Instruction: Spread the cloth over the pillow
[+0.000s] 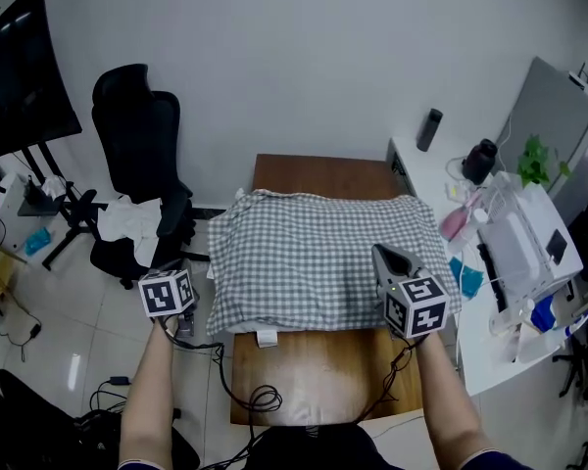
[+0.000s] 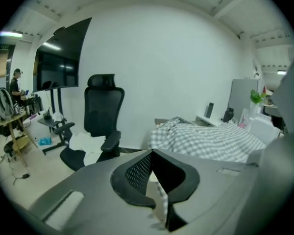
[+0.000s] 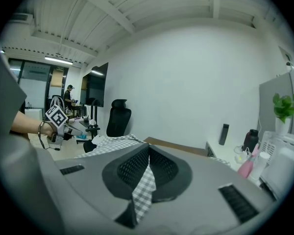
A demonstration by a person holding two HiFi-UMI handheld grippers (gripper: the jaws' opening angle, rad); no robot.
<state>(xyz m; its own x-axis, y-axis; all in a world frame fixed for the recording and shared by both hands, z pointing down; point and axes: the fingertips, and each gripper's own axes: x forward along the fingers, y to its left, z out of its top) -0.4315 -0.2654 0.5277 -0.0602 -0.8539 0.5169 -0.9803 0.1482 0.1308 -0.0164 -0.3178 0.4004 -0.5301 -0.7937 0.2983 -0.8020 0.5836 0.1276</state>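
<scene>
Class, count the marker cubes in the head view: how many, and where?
2. One cube on the left gripper, left of the checked cloth; one cube on the right gripper, over its near right corner.

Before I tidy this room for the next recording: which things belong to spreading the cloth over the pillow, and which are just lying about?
Job in hand: checked cloth; pillow under it; wooden table; left gripper and right gripper, both shut on the cloth.

Lying about: office chair; white garment on its seat; dark bottle; potted plant; big screen.
</scene>
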